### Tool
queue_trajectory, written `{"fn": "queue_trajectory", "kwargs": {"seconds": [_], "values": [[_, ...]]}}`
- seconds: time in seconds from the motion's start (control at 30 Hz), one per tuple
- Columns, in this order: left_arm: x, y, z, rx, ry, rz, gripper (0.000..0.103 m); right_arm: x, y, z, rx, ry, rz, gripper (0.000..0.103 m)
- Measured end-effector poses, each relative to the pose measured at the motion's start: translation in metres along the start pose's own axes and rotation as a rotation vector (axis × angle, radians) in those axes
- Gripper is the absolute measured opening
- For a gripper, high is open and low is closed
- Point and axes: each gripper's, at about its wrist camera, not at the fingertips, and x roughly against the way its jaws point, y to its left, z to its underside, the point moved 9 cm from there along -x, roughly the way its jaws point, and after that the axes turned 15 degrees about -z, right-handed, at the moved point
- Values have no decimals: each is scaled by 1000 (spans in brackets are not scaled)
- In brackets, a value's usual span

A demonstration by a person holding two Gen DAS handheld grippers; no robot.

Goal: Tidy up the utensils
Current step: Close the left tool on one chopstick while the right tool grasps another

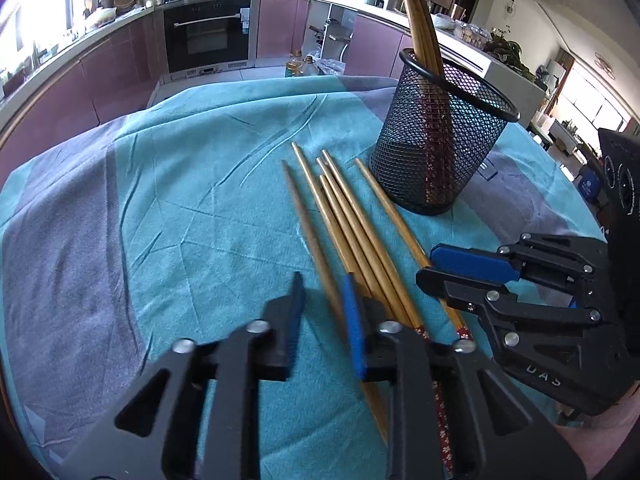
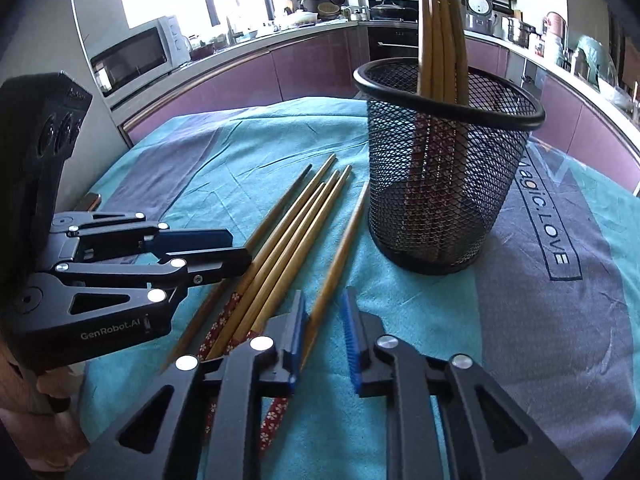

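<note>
Six loose chopsticks (image 1: 348,216) lie in a rough fan on a teal and grey cloth (image 1: 180,200). Their thin tips point towards a black mesh cup (image 1: 440,140), which stands upright just beyond them, near but not touching. Several more chopsticks (image 2: 438,40) already stand in the cup, leaning on its rim.

The left claw (image 1: 324,296) points down at the thick ends of the fan. Its jaws are narrow and straddle the leftmost chopstick (image 1: 304,216). Cloth shows between that stick and one pad, so the stick is not yet pinched.

The right claw (image 2: 324,304) is close beside the left one. Its jaws are also narrow and straddle the rightmost chopstick (image 2: 344,248), which lies a little apart from the others. There is a gap at one pad here too, so this stick is not yet held either.

The chopsticks look like light, stiff, smooth wood, round and tapering. They would probably roll or swivel in a loose pinch. The middle four lie touching, so a claw reaching for one of them could easily take a neighbour as well. The two outer sticks are the easier ones to start with. The best place to hold is probably the thick part near the red flowered ends (image 2: 224,320), squarely across the shaft. That would leave the tip free to go into the cup. The cup looks light and could tip over if a stick knocks its rim.
</note>
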Motion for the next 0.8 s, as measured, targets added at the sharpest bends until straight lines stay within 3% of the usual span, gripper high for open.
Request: {"fn": "queue_trajectory", "kwargs": {"seconds": [0.4, 0.8], "values": [[20, 1, 4, 31, -44, 21, 8, 18, 6, -3, -31, -67, -66, 6], [16, -4, 16, -19, -7, 33, 9, 0, 12, 4, 0, 25, -78, 9]]}}
